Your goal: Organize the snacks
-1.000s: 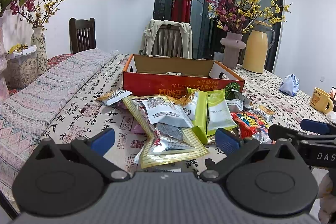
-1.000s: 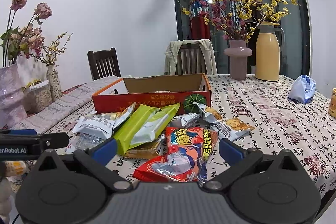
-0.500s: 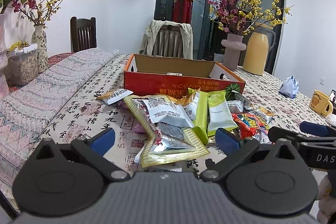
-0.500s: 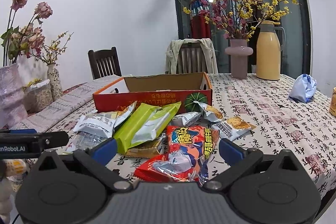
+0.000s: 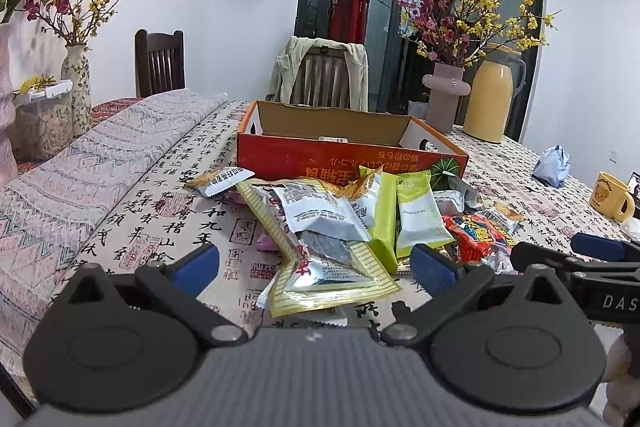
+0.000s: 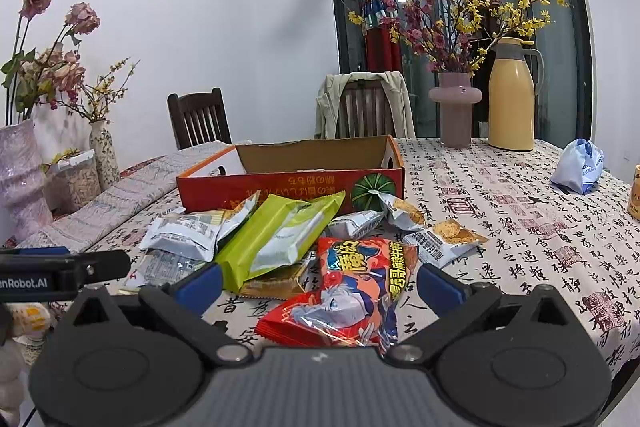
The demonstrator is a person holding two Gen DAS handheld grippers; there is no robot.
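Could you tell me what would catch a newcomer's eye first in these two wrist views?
Probably the heap of snack packets, above all the bright red packet lying nearest the right gripper and the lime green packets behind it. Just beyond the heap sits the open red cardboard box, which looks empty from here. Both the right gripper and the left gripper have their jaws spread wide, holding nothing.

We are in a home dining room. Our table (image 6: 520, 211) wears a cloth printed with calligraphy, and wooden chairs (image 6: 199, 119) stand around it, one at twelve o'clock draped with a jacket (image 5: 320, 67). At one o'clock a pink vase (image 6: 455, 109) of flowering branches stands beside a yellow thermos jug (image 6: 512, 95). A bear mug (image 5: 610, 195) sits at three o'clock, more vases (image 5: 76, 87) at nine o'clock, glass doors (image 6: 560, 47) behind.
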